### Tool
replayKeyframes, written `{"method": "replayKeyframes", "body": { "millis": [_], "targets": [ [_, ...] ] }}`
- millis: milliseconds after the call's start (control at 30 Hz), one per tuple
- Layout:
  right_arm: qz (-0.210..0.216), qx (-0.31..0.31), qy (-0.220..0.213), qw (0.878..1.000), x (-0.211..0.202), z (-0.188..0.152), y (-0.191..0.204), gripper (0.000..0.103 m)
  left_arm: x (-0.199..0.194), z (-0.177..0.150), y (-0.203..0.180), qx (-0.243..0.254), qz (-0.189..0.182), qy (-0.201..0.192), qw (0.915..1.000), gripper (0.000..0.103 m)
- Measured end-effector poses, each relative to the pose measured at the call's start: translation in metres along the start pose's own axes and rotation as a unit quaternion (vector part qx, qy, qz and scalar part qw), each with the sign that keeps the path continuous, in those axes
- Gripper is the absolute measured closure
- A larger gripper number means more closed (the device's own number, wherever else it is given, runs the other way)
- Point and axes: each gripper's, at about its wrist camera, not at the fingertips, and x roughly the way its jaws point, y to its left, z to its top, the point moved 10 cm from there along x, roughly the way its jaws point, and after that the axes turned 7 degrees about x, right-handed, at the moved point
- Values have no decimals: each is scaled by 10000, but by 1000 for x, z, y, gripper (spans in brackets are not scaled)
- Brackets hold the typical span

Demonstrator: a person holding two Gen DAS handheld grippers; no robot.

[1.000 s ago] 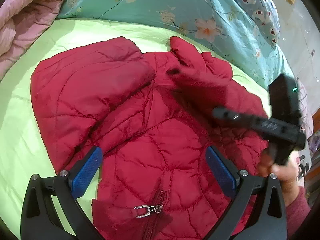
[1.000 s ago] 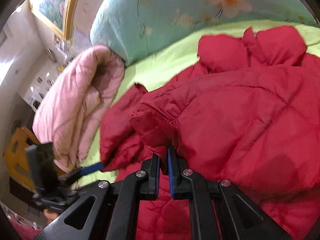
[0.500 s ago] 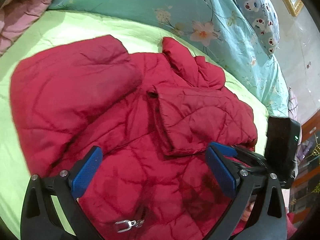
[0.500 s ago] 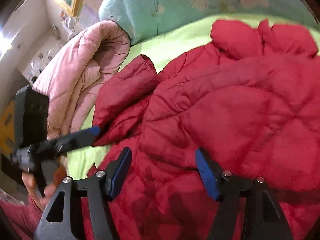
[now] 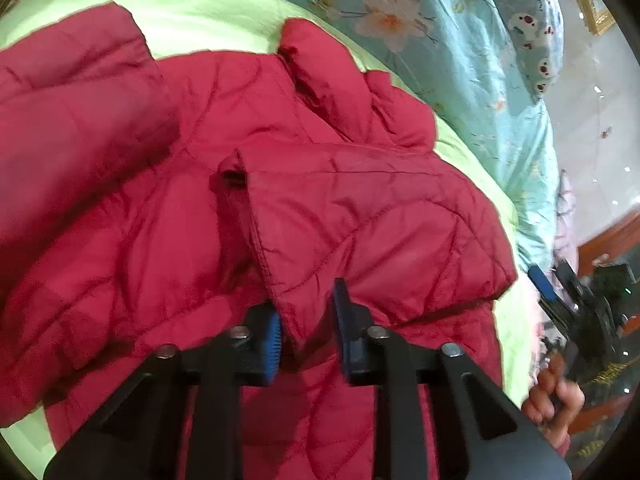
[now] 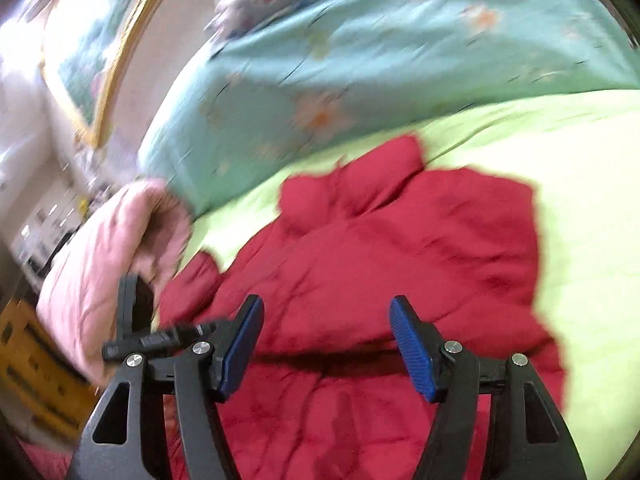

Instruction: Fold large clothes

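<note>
Jacket [image 5: 168,216]: red quilted puffer, spread across the lime-green bedcover [image 5: 224,12], filling the space ahead of both pairs of tongs; hood or collar bunched at the far end, away from them.
Bedcover edge: a teal floral quilt [image 5: 460,52] lies beyond the jacket, farther off than anything the tongs reach; a pink padded bundle [image 6: 100,264] sits off to the left of the right tongs.
Folded sleeve [image 5: 360,216]: laid across the jacket's chest, its cuff corner pointing back toward the left tongs.
Left tongs [image 5: 306,330]: jaws closing, the sleeve's cuff corner between the blue pads; whether they press it yet I cannot tell for sure, though cloth fills the gap.
Right tongs [image 6: 326,344]: spread wide, nothing between the pads, held above the jacket's near hem; the view is blurred.
Step in hand: likely tidying the sleeve fold, one side tucked inward.
Next move calls for: a firm pinch on the cuff, then a pull that lays the sleeve flat without dragging the body.
Writing: none readable; no brand or label shows.
</note>
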Motion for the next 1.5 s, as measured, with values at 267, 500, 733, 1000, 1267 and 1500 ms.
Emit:
{"method": "replayKeyframes", "body": {
  "millis": [267,500,733,1000,1267,1500],
  "targets": [
    [-535,-346,-219,9977,11,37,-11,36,-39,-5,42,329,805,-172,9961,91],
    [-1669,-1528,751,9712,95,-15,-25,40,-33,-14,48,357,894,-98,9953,91],
    [-2094,-1755,955,9572,129,-32,-47,40,-12,-19,61,462,1166,112,9920,84],
    [-1594,-1668,637,9709,92,-33,10,46,-13,-17,58,496,1217,152,9912,84],
    [-1849,-2255,1577,9434,151,-93,19,46,-21,-21,54,484,1189,82,9917,78],
    [-1797,-2102,1577,9480,149,-86,17,46,-74,-23,42,627,1286,-477,9886,77]
  ]
}}
